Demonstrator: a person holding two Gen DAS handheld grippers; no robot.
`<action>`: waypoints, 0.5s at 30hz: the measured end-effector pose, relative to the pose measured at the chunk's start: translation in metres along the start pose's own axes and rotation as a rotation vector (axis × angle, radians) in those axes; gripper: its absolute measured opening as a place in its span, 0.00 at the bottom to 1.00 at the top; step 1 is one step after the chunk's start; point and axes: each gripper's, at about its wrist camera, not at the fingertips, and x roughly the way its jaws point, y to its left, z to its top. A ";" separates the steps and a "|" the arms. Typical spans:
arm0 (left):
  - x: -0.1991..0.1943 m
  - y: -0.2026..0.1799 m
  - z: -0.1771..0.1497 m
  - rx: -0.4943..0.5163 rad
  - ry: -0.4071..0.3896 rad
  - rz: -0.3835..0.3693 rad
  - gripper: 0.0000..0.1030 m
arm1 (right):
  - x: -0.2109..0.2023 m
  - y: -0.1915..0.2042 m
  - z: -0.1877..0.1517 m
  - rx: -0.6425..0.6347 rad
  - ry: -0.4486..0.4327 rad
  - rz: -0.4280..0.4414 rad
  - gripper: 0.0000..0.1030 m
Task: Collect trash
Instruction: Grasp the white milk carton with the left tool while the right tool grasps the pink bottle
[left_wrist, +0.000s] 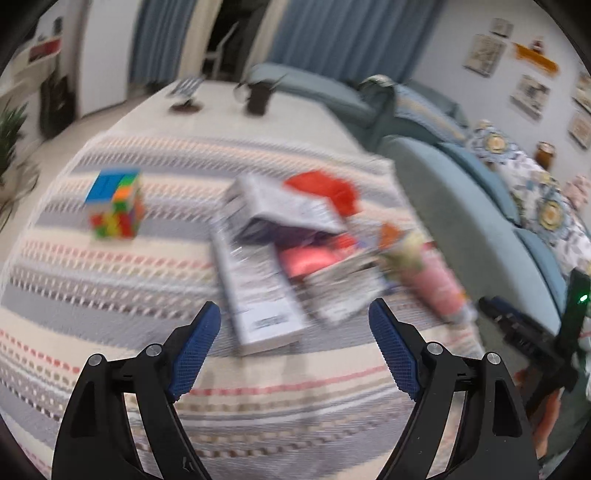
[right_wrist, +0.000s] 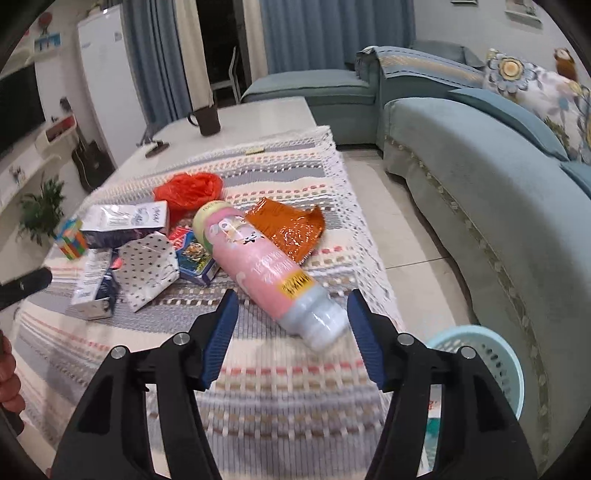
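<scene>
Striped cloth (right_wrist: 280, 387) covers the near end of the table, and nearly all the trash is on it, heaped in one loose pile. From where I stand the job looks barely begun, or at most a little way in.

The pink bottle (right_wrist: 266, 269) lies on its side, nearest the right gripper (right_wrist: 291, 336). Behind it sits an orange foil wrapper (right_wrist: 291, 229), and further back a crumpled red bag (right_wrist: 188, 192). To the left are a white carton (right_wrist: 125, 221), a spotted paper bag (right_wrist: 147, 269), a small blue box (right_wrist: 194, 258) and a long white box (right_wrist: 92, 288), some overlapping. A colour cube (right_wrist: 70, 236) stands at the pile's edge; I'd judge it a toy, not rubbish. A dark mug (right_wrist: 208, 118) sits well back on the bare tabletop.

Both claws are released and empty. The right gripper has its jaws apart just short of the bottle's base, nothing between the pads. The left gripper (left_wrist: 295, 343) hangs open above the near end of the long white box (left_wrist: 258, 295), not touching it; that view is smeared, so finer detail is lost.

A pale blue basket (right_wrist: 484, 354) stands on the floor by the table's corner, beside the sofa (right_wrist: 498, 184). Something lies at the bottom, but I cannot tell what. So at best a piece or two has gone in, and every item on the cloth has yet to be lifted and dropped there. The bottle looks the likeliest next pick.
</scene>
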 end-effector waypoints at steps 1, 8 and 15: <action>0.007 0.007 -0.001 -0.010 0.015 0.001 0.78 | 0.005 0.001 0.002 0.001 0.006 0.002 0.56; 0.053 0.014 0.004 -0.027 0.081 -0.008 0.78 | 0.036 -0.004 0.016 0.004 0.053 0.036 0.57; 0.083 0.003 0.002 0.032 0.152 0.088 0.70 | 0.054 0.012 0.021 -0.055 0.135 0.115 0.57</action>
